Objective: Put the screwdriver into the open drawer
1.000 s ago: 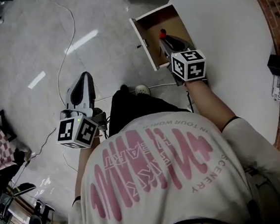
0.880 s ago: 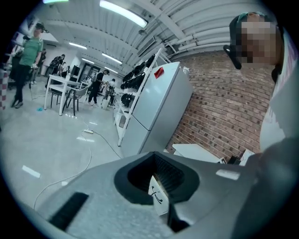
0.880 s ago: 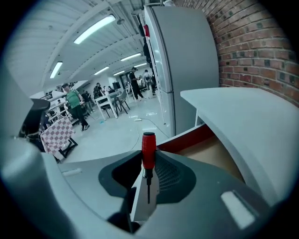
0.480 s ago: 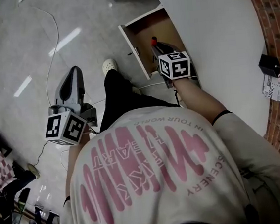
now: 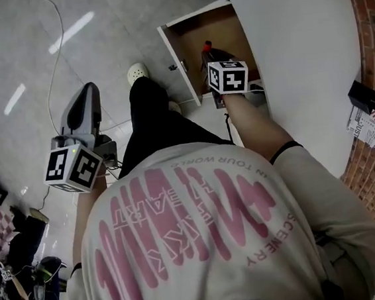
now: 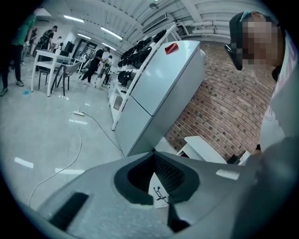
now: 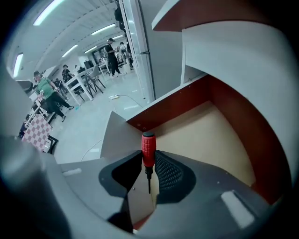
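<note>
The screwdriver (image 7: pixel 148 148) has a red handle and a thin dark shaft. It stands upright between the jaws of my right gripper (image 7: pixel 149 161), which is shut on it. In the head view the right gripper (image 5: pixel 209 54) hangs over the open drawer (image 5: pixel 175 47), and the red handle of the screwdriver (image 5: pixel 207 45) shows just past the fingertips. The drawer (image 7: pixel 205 135) has a white front, reddish-brown walls and a bare tan floor. My left gripper (image 5: pixel 86 95) is held low at the left over the floor, far from the drawer. Its jaws (image 6: pixel 154 156) meet with nothing between them.
The drawer sits under a white table (image 5: pixel 304 54) by a brick wall. A black box (image 5: pixel 361 94) and a printed booklet (image 5: pixel 370 123) lie at the table's right edge. The person's leg and shoe (image 5: pixel 138 71) stand beside the drawer front. A cable (image 5: pixel 50 47) runs across the floor.
The person has stepped closer to the drawer, one leg now beside its front. The right gripper stays over the drawer with the screwdriver. The left gripper has drifted left and slightly up in view.
</note>
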`<state>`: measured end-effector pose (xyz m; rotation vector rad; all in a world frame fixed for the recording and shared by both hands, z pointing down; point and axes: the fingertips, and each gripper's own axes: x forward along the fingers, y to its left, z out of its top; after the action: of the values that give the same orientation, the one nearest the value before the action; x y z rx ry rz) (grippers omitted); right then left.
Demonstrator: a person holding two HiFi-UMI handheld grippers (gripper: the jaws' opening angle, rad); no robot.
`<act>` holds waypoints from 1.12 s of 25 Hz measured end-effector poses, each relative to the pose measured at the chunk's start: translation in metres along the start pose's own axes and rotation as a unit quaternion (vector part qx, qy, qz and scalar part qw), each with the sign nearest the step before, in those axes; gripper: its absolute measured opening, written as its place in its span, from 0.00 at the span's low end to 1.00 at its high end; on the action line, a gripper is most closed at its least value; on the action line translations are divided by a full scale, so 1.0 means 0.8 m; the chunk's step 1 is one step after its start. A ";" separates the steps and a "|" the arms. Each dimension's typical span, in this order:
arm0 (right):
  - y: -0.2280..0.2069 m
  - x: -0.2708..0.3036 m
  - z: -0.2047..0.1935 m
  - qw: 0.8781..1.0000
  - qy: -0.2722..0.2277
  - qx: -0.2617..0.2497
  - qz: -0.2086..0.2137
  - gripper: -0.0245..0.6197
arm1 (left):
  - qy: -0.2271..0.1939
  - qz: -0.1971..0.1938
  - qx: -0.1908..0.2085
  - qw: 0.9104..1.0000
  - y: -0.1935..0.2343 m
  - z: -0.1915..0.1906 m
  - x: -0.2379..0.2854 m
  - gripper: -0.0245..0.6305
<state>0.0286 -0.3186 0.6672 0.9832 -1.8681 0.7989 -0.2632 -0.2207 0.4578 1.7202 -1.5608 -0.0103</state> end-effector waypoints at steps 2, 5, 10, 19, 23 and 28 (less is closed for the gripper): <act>-0.001 0.016 -0.003 1.000 0.017 -0.002 0.001 0.20 | 0.006 0.000 0.000 1.000 0.009 0.000 0.008 0.04; -0.005 0.038 -0.009 0.999 0.037 0.002 0.004 0.19 | 0.014 0.001 0.002 1.000 0.021 -0.003 0.012 0.04; -0.008 0.068 -0.007 0.999 0.045 0.006 -0.003 0.19 | 0.022 0.013 0.000 1.000 0.050 -0.011 0.016 0.04; 0.001 0.088 -0.005 0.998 0.064 -0.026 -0.002 0.18 | 0.030 0.024 -0.006 0.999 0.065 -0.024 0.007 0.04; 0.000 0.090 -0.019 0.996 0.081 -0.030 -0.002 0.18 | 0.032 0.026 -0.006 0.999 0.065 -0.028 0.005 0.04; -0.006 0.092 -0.032 0.994 0.104 -0.033 -0.005 0.18 | 0.035 0.031 -0.005 0.999 0.066 -0.026 0.006 0.04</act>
<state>0.0185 -0.3232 0.7447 0.8353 -1.6978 0.7973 -0.2953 -0.2095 0.5032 1.6464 -1.5583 0.0721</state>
